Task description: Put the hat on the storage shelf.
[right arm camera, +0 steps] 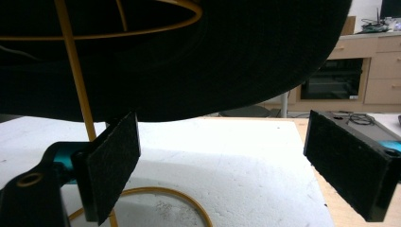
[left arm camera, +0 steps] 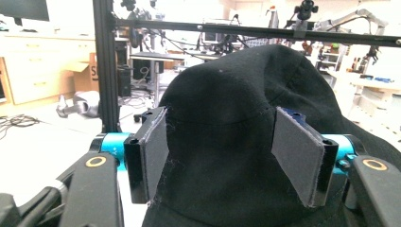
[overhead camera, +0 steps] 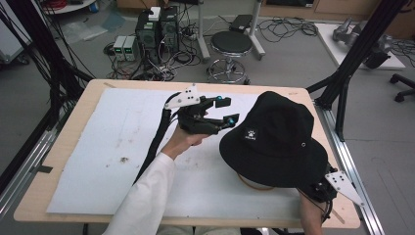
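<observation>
The left tool point(overhead camera: 224, 111), held level in the person's raised left hand point(overhead camera: 188, 139), points at the hat point(overhead camera: 274, 139) with its jaws apart, just beside the crown and not pressing it. The right tool point(overhead camera: 327, 188) sits low at the tabletop's point(overhead camera: 63, 142) near right corner, jaws wide apart under the brim. The black bucket hat, with a small white logo, rests on a yellow wire stand point(right arm camera: 78, 85) on the white sheet point(overhead camera: 112, 147).

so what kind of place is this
Most likely a robotics lab or workshop: computer towers and tangled cables cover the floor behind the table, and black metal frame posts stand round it, with a stool nearby.
</observation>
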Demonstrator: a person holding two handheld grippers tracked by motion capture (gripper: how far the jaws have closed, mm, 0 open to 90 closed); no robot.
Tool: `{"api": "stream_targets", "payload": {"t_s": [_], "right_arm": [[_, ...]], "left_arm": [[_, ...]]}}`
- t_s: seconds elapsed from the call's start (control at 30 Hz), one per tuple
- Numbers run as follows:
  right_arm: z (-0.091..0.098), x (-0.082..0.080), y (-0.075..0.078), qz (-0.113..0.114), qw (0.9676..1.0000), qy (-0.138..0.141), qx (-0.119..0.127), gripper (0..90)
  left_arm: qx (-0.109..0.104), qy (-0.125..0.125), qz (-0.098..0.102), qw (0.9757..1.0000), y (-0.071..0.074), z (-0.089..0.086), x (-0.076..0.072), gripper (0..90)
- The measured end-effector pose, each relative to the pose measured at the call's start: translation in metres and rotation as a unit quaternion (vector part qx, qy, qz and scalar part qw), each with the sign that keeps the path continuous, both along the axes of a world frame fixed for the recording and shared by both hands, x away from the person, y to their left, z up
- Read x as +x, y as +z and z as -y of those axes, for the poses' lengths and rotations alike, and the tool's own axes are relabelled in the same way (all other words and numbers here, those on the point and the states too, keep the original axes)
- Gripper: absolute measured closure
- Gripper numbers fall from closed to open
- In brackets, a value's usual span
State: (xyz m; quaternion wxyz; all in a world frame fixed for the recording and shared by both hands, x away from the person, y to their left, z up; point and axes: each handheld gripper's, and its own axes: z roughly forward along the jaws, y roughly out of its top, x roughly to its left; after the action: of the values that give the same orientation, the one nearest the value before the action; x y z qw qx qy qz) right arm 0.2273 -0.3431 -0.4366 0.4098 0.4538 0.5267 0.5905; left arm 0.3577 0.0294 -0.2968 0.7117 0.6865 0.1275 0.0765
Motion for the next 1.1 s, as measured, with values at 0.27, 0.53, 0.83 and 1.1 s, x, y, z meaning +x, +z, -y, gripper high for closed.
{"api": "stream_targets", "payload": {"t_s": [0.27,0.53,0.83,1.1], "right_arm": [[0.0,0.0,0.0,0.0,1.0,0.0,-0.002,10.8],[0.0,0.001,0.0,0.0,1.0,0.001,-0.005,10.8],[-0.001,0.0,0.0,-0.001,1.0,0.001,-0.003,10.8],[-0.001,0.0,0.0,-0.002,1.0,0.002,-0.001,10.8]], "left_arm": [[-0.012,0.021,0.001,0.9997,-0.003,-0.017,0.001,35.9],[-0.016,0.053,-0.008,0.9984,-0.012,-0.042,0.003,35.8],[-0.036,0.076,-0.018,0.9963,-0.02,-0.067,0.003,35.6],[-0.028,0.089,-0.011,0.9956,-0.017,-0.083,-0.003,34.7]]}}
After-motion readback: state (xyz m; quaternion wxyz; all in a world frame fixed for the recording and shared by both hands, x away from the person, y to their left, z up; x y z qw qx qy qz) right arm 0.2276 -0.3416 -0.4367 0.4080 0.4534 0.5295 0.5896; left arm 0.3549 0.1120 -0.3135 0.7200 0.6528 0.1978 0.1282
